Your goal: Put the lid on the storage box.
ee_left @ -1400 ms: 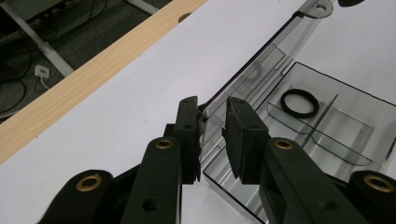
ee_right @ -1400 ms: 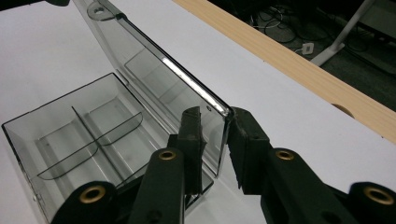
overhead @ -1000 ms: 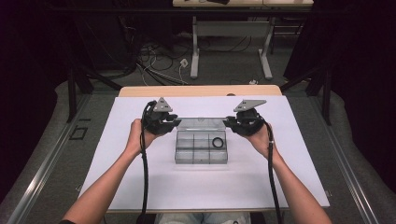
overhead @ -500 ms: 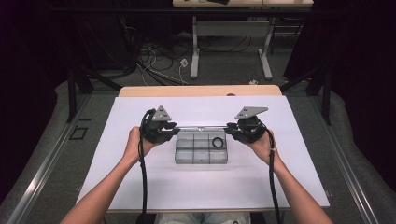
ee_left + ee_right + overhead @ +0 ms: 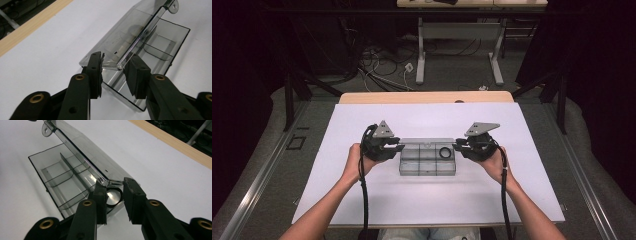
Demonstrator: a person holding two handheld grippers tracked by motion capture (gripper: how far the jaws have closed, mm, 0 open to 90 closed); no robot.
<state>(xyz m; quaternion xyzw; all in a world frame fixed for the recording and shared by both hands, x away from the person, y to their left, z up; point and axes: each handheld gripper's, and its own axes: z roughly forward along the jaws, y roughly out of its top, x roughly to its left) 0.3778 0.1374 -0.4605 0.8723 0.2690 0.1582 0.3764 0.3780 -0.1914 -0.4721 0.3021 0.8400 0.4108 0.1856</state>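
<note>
Opening the lid [image 5: 130,35] of the clear box [image 5: 428,156] looks like the step in hand: it stands raised on its hinge above the compartments, one corner between the jaws of the left gripper [image 5: 113,72], the other between those of the right gripper [image 5: 113,195]. Both pairs have just been opening; the pads stand slack beside the corners, so the grip seems released or nearly so. The box sits mid-desk on the white sheet [image 5: 362,200], with a black ring [image 5: 444,152] in its far right compartment. Next, I judge, the lid must be laid fully back, or the ring reached. Nothing near the box blocks either hand.
</note>
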